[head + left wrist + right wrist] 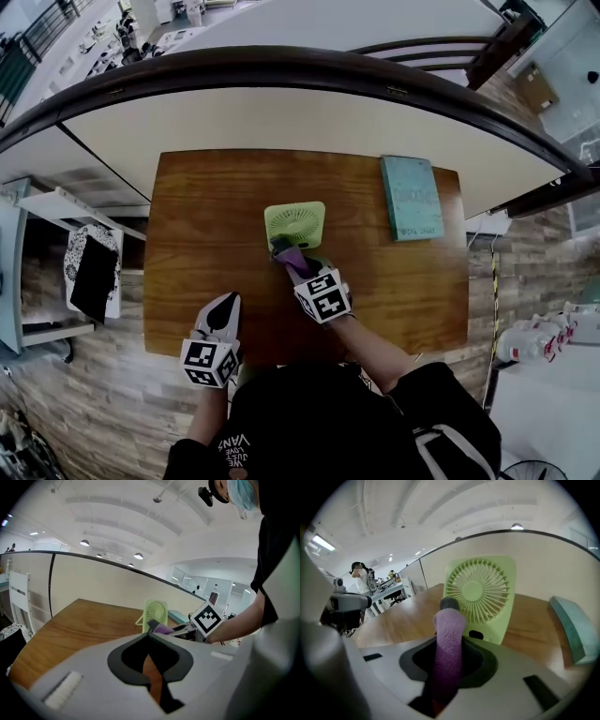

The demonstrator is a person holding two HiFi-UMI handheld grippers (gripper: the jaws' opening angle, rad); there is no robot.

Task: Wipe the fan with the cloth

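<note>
The wooden tabletop [206, 216] fills the middle of the head view, with a curved pale partition running along its far edge. A teal book [411, 197] lies flat at the far right corner, well apart from everything else.

The left gripper [223, 314] hovers over the near edge of the tabletop, left of centre and away from the fan. Its fingers are drawn together to a point with nothing between them. In its own view only a thin slit of wood shows through the dark pads.

The right gripper [283, 249] reaches forward from the near side toward the middle of the tabletop.

The light green fan [295, 225] stands upright on a small prop near the centre of the tabletop. Its square frame and round grille face the person.

The purple cloth [449, 639] is clenched between the right gripper's fingers as a narrow folded strip that sticks out past their tips. Its end sits against the lower front of the fan, probably touching the frame, though the contact is not clear from either view.
</note>
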